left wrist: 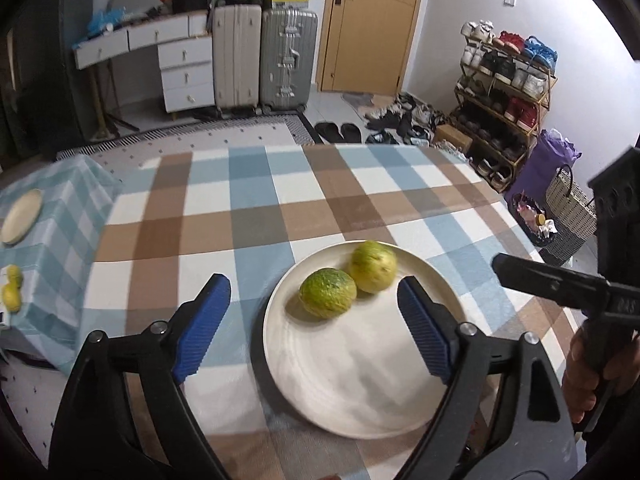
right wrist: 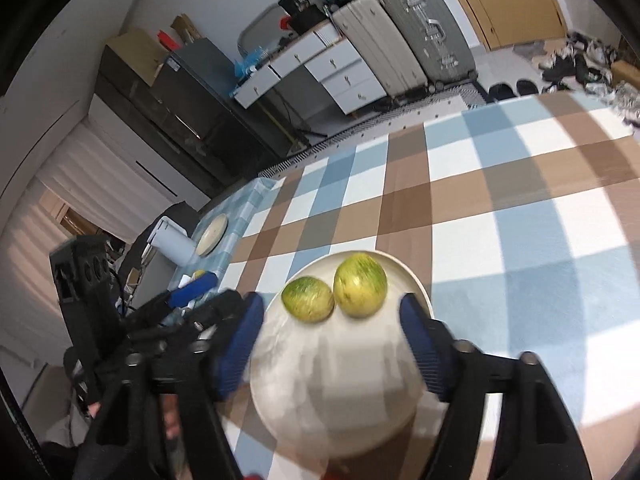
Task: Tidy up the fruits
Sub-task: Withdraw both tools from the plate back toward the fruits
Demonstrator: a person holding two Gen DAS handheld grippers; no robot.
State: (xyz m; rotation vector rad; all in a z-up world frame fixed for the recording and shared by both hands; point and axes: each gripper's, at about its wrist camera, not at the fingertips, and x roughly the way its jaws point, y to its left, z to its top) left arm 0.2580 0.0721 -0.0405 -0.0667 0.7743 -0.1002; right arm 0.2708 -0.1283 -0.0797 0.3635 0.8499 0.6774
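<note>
The left gripper (left wrist: 314, 296) has its blue fingers (left wrist: 206, 322) spread wide with nothing between the pads; they hang above the near-left part of a white plate (left wrist: 360, 380), one finger over the checked cloth beside the plate, the other over the plate's right half. The right gripper (right wrist: 330, 316) is also spread wide and empty, its fingers (right wrist: 422, 344) standing either side of the same plate, above it and apart from the fruit.

On the far part of the plate lie two round green-yellow fruits. The greener fruit (left wrist: 327, 292) sits to the left and a little nearer, and the yellower fruit (left wrist: 373, 266) sits just behind and right of it; the two touch or nearly touch. From the right wrist view they lie side by side at the plate's far rim.

The plate rests on a worktop (left wrist: 248, 208) covered by a cloth of brown, blue and white squares. To the left stands a lower side table (left wrist: 60, 216) under a paler blue check, carrying an empty cream plate (left wrist: 22, 216) and two small yellow fruits (left wrist: 12, 288) near its front edge.

At the right edge of the left wrist view, the person's hand (left wrist: 588, 376) grips the black handle of the right gripper.
</note>
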